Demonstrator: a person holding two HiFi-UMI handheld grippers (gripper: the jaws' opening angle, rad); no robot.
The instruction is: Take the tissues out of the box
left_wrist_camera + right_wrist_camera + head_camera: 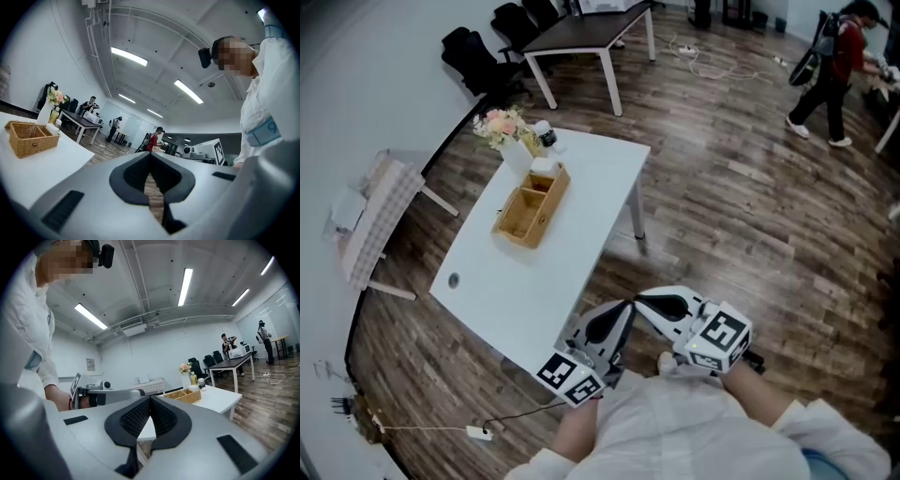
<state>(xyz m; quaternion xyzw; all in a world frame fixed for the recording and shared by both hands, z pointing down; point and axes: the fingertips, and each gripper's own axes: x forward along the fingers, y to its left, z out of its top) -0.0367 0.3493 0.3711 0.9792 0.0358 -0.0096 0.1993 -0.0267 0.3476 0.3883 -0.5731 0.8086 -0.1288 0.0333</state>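
Basket point(521, 231) stands well in from table's point(506, 291) near edge.

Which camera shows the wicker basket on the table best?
The head view: it looks down into the basket, showing its compartments. In the left gripper view it is side-on; in the right gripper view, small and distant.

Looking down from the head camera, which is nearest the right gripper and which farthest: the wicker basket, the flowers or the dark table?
1. Wicker basket: on the white table, up and left of the right gripper.
2. Flowers: at that table's far corner.
3. Dark table: beyond it, at the top of the view.
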